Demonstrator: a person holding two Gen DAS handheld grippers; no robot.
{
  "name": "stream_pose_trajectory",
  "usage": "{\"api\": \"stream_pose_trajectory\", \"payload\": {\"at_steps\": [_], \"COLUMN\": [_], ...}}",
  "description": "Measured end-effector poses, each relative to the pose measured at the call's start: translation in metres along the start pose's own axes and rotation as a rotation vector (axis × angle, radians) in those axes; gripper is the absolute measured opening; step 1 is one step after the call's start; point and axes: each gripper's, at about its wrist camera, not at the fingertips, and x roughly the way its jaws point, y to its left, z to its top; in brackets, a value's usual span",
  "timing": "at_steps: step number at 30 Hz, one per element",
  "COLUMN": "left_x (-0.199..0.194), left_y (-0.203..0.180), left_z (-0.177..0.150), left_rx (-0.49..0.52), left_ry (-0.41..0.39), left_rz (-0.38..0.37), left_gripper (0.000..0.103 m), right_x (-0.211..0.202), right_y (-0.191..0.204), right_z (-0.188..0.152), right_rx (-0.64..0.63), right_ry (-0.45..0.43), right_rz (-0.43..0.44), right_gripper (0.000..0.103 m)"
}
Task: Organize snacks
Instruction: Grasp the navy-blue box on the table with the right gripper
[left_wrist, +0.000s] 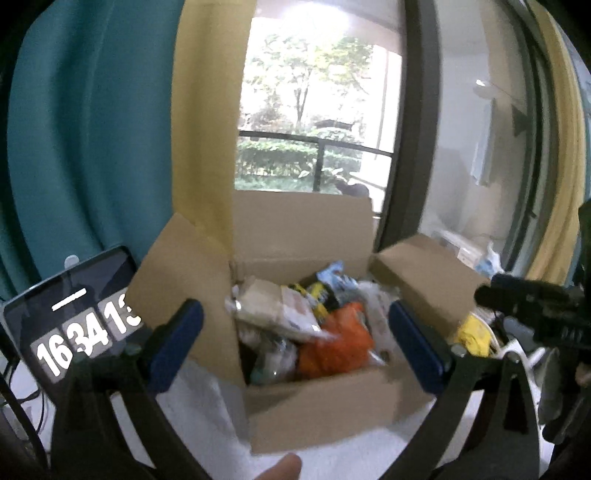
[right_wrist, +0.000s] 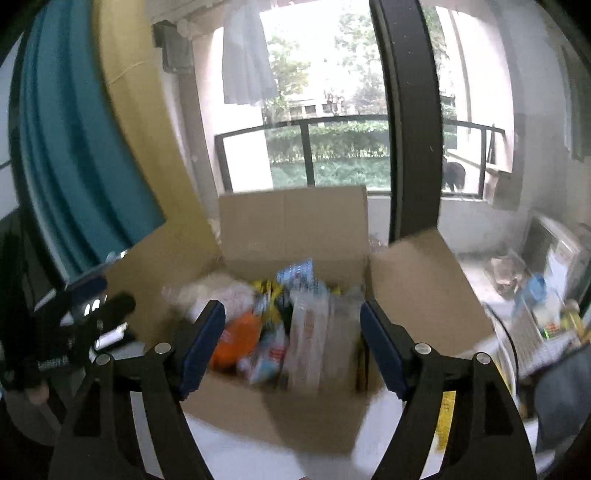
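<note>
We find the cardboard box (left_wrist: 317, 410) at frame centre, flaps up, packed with snack packets (left_wrist: 343, 343). Left gripper (left_wrist: 295, 347) and right gripper (right_wrist: 291, 343) both stand released, grasping nothing.

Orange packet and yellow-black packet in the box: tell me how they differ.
The orange packet is plain orange; the yellow-black packet carries yellow and black print. The orange packet lies nearer the camera, towards the box's front wall; the yellow-black packet sits further back, nearer the rear flap. The orange packet shows a broad, crumpled face; the yellow-black packet is mostly hidden among other snacks. Both sit loose inside the open cardboard box, and neither is gripped.
</note>
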Motion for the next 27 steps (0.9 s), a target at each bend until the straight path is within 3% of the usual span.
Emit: {"api": "stream_pose_trajectory", "payload": {"at_steps": [13, 27], "left_x": [-0.073, -0.085], "left_y": [-0.031, -0.017], "left_z": [-0.072, -0.159], "left_rx": [0.04, -0.006], "left_ry": [0.065, 0.229], "left_rz": [-0.039, 0.001], "left_gripper": [0.101, 0.101], "right_x": [-0.053, -0.031], "right_y": [0.019, 0.004], "right_z": [-0.126, -0.234], "right_rx": [0.038, 0.177], "right_ry": [0.164, 0.424], "right_rz": [-0.071, -0.154], "right_gripper": [0.079, 0.079]}}
